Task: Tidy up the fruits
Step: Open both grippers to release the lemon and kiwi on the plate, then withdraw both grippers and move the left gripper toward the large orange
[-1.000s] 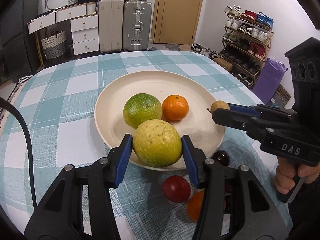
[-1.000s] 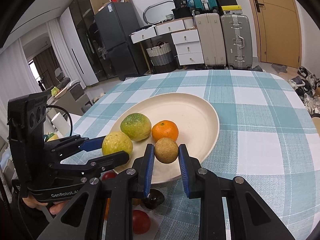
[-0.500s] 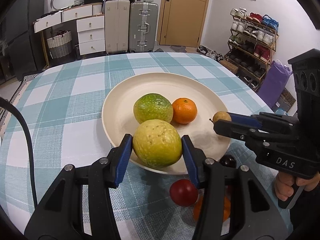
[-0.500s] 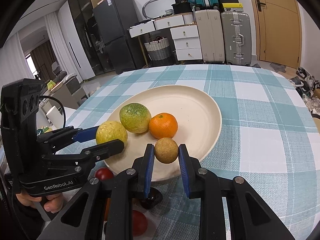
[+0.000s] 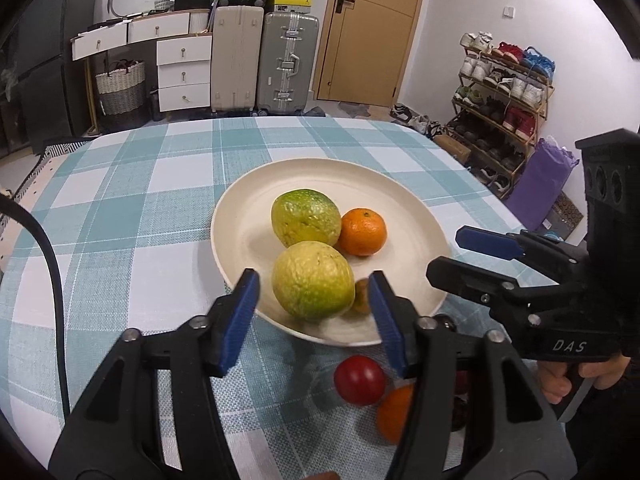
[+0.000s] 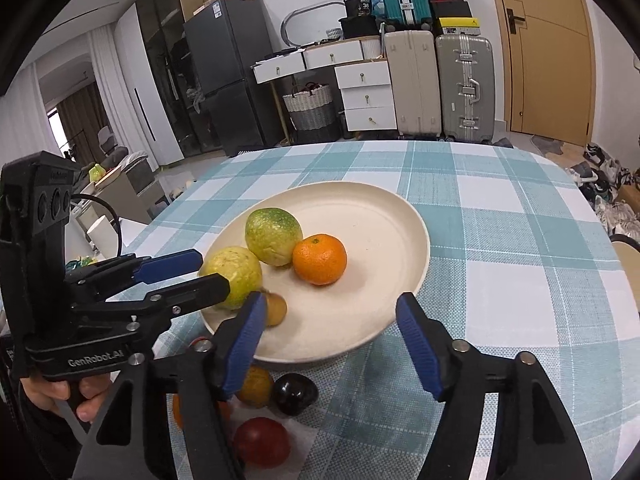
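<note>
A cream plate [image 5: 404,200] [image 6: 384,216] on the checked tablecloth holds a green-yellow citrus [image 5: 306,217] [image 6: 273,236], an orange mandarin [image 5: 363,231] [image 6: 319,259], a yellow-green citrus [image 5: 313,279] [image 6: 234,276] and a small brown fruit [image 5: 361,295] [image 6: 275,309]. My left gripper [image 5: 314,318] is open, its jaws standing clear on either side of the yellow-green citrus at the plate's near rim. My right gripper [image 6: 330,342] is open and empty over the plate's near edge, the brown fruit beside its left finger [image 6: 244,344].
Off the plate near me lie a red fruit [image 5: 359,380] [image 6: 262,442], an orange fruit [image 5: 394,414], a dark round fruit [image 6: 295,394] and a yellowish fruit [image 6: 256,386]. Suitcases, drawers and a shoe rack stand beyond the table.
Both grippers have opened. The yellow-green citrus and the small brown fruit have been let go and now lie on the plate. Both grippers have drawn back slightly.
</note>
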`<action>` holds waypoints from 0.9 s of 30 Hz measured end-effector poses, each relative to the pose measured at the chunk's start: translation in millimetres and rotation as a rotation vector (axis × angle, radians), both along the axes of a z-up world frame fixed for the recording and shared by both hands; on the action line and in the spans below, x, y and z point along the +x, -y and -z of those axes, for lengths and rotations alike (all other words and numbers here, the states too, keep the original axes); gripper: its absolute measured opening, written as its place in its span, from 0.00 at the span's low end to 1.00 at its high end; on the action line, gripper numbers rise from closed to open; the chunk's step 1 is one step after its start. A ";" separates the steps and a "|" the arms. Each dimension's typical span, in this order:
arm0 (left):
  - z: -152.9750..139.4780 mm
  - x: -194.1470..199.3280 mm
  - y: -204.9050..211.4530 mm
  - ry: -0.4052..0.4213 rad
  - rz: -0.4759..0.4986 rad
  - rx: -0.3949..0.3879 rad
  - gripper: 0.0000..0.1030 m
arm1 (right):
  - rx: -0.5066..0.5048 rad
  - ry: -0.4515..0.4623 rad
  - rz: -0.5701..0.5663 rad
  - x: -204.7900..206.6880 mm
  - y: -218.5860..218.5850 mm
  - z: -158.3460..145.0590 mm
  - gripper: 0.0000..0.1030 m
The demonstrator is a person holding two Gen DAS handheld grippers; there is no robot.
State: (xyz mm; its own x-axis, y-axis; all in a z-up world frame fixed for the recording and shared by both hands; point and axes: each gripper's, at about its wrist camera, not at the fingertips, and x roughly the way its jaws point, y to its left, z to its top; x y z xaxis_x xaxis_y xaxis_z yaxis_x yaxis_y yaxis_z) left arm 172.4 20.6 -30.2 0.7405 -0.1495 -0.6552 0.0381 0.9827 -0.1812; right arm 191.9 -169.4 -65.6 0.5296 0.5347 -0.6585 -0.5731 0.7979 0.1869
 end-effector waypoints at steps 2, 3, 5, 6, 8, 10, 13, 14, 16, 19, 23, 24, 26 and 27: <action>-5.5 -7.0 -1.9 0.017 -0.005 -0.003 0.69 | -0.006 0.011 0.002 -3.6 0.9 -4.7 0.76; -8.0 -10.4 -2.6 0.023 -0.006 -0.002 0.73 | -0.006 0.016 0.005 -4.6 1.3 -6.5 0.83; -14.3 -18.3 -3.3 0.033 -0.006 0.004 0.81 | -0.001 0.020 -0.004 -10.2 2.0 -12.1 0.88; -18.0 -23.2 -3.5 0.042 -0.009 0.011 0.81 | 0.003 0.022 -0.010 -13.1 2.3 -14.1 0.90; -25.0 -33.0 -3.4 0.057 -0.013 0.027 0.82 | -0.002 0.029 -0.014 -20.8 2.9 -17.2 0.98; -30.7 -43.3 -3.1 0.072 -0.018 0.039 0.88 | -0.014 0.037 -0.021 -28.7 2.7 -18.6 1.00; -37.8 -61.4 -2.8 0.096 -0.021 0.040 0.99 | -0.043 0.030 -0.015 -38.7 4.3 -18.0 1.00; -39.8 -67.5 -2.7 0.101 -0.022 0.041 0.99 | -0.044 0.025 -0.011 -41.1 5.8 -17.8 1.00; -42.5 -76.1 -1.5 0.106 -0.022 0.042 0.99 | -0.030 0.021 -0.007 -46.7 10.2 -18.4 1.00; -45.5 -85.9 1.4 0.103 -0.026 0.054 0.99 | -0.030 0.011 0.015 -51.6 14.4 -18.1 1.00; -46.8 -96.9 4.8 0.105 -0.031 0.065 0.99 | -0.045 -0.004 0.028 -58.2 17.6 -15.7 1.00; -46.1 -97.9 5.9 0.101 -0.032 0.061 0.99 | -0.054 -0.008 0.034 -59.9 17.9 -14.8 1.00; -43.5 -100.5 9.1 0.089 -0.029 0.056 0.99 | -0.070 -0.021 0.041 -61.9 18.4 -12.6 1.00; -42.3 -101.6 11.2 0.083 -0.020 0.059 0.99 | -0.073 -0.029 0.044 -62.2 19.4 -11.1 1.00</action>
